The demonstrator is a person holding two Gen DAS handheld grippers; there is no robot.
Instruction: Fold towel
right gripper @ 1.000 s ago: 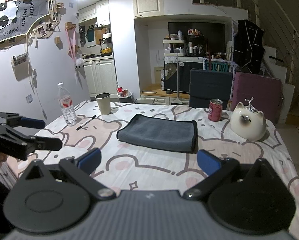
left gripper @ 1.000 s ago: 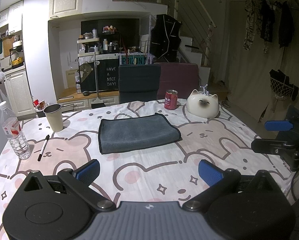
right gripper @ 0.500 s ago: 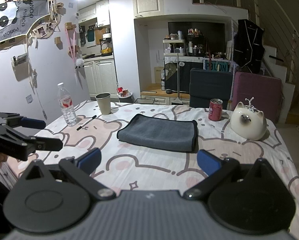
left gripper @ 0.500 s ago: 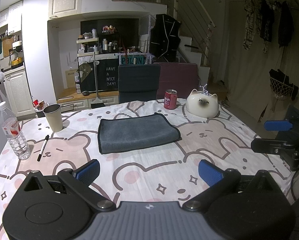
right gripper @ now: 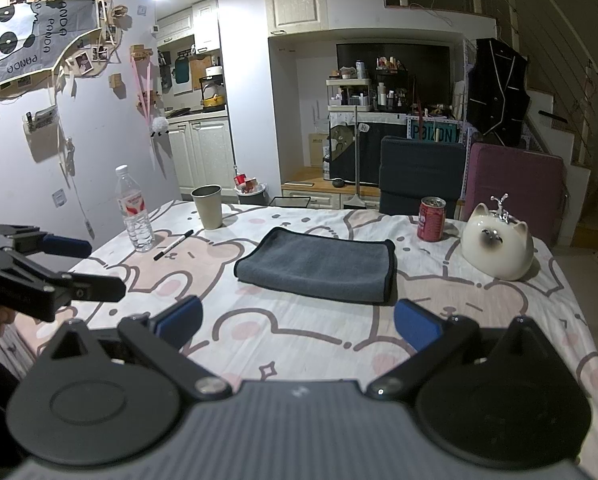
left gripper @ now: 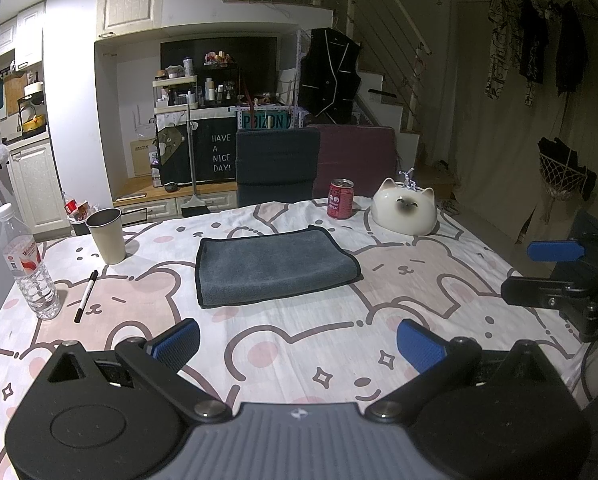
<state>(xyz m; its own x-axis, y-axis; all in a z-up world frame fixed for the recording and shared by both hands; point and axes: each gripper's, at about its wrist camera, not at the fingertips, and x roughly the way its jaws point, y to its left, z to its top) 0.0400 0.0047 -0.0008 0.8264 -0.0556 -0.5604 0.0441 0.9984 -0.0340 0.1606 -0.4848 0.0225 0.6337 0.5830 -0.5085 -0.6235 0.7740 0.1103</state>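
Already folded, it seems: the towel [left gripper: 275, 266] lies as a neat layered rectangle in the middle of the table [left gripper: 419, 272], well apart from both my tools.
Progress: I judge the folding done or nearly so; at most one more fold is left.
Left tool [left gripper: 297, 342]: released, fingers spread wide, nothing between them, hovering over the near table edge.
Right tool [right gripper: 295, 320]: released too, empty, pointed at the towel from the near side.
Towel material: grey plush microfibre with dark piped edging, soft rounded fold on one side.
Table cover: white cloth printed with pink bear outlines, lying smooth.
Nearby shapes: glossy ceramic cat [left gripper: 403, 212], red can [left gripper: 341, 199], metal cup [left gripper: 107, 235], clear ribbed bottle [left gripper: 29, 264], slim marker [left gripper: 86, 296].
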